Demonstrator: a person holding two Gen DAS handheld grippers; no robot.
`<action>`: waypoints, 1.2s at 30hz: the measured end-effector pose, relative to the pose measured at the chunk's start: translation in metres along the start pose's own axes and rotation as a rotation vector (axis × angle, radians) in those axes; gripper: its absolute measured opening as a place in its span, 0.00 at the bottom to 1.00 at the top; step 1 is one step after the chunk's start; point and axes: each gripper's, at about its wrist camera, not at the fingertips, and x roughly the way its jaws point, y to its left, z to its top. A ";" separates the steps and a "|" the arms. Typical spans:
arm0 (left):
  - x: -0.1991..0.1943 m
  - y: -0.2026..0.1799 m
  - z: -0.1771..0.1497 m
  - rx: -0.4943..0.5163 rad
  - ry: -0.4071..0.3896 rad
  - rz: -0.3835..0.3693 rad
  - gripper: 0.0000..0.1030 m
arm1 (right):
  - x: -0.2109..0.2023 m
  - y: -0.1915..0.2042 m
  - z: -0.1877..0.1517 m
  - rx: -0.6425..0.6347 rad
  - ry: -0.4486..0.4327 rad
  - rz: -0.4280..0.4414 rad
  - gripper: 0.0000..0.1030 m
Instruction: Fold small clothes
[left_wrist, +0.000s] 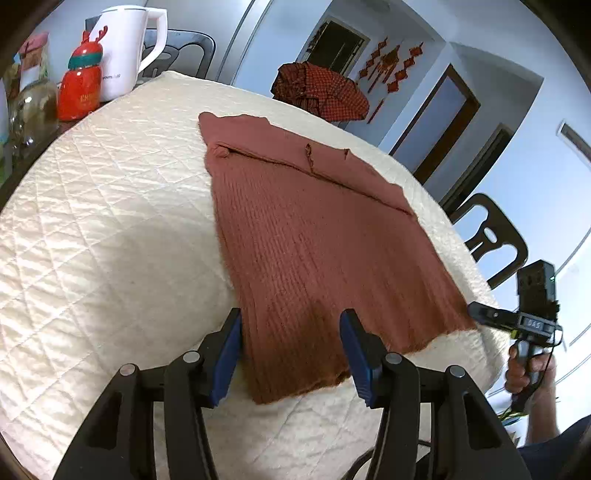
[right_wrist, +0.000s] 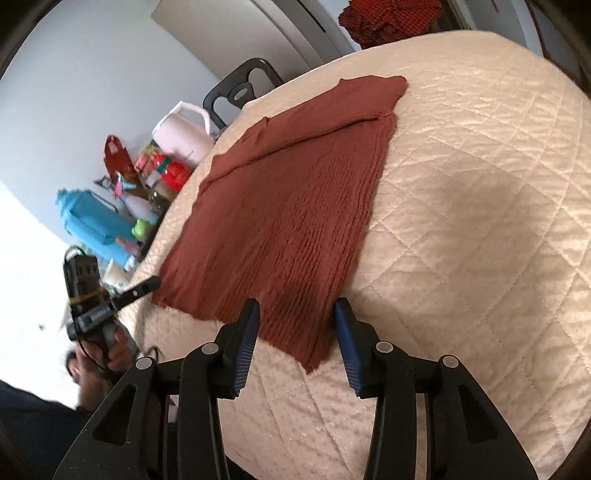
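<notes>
1. We see a surface covered by a cream quilted cover (left_wrist: 110, 229), and we place everything else relative to the rust-red knit garment (left_wrist: 314, 236) that lies flat on it, partly folded, with a smooth band doubled over its far end.
2. Beyond the garment's far end, at the edge of the cover, sits a crumpled red checked cloth (left_wrist: 321, 92).
3. Off the cover, to the garment's left in the left wrist view, stand a white electric kettle (left_wrist: 125, 48) and a red jar with antlers (left_wrist: 81, 85), and behind them a dark chair back (left_wrist: 184, 51).
4. A blue thermos jug (right_wrist: 92, 221) stands in the same clutter, closer to the garment's near edge.
5. Our left gripper (left_wrist: 291, 354) hovers at the garment's near left corner; its jaws are released, standing either side of the corner without pressing on it.
6. Our right gripper (right_wrist: 297, 339) sits at the near right corner, jaws likewise released, the knit between them but ungripped.
7. A hand (left_wrist: 524, 369) grips the right gripper's handle, just off the garment's near right corner.
</notes>
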 end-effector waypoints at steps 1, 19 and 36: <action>0.000 -0.001 -0.001 0.003 -0.005 0.004 0.51 | 0.002 0.001 0.000 -0.001 -0.007 -0.001 0.39; -0.013 0.034 -0.004 -0.098 -0.044 0.025 0.07 | -0.024 -0.027 -0.012 0.086 -0.088 -0.061 0.06; 0.012 0.041 0.054 -0.046 -0.082 0.079 0.56 | -0.019 -0.026 0.040 0.017 -0.144 -0.147 0.25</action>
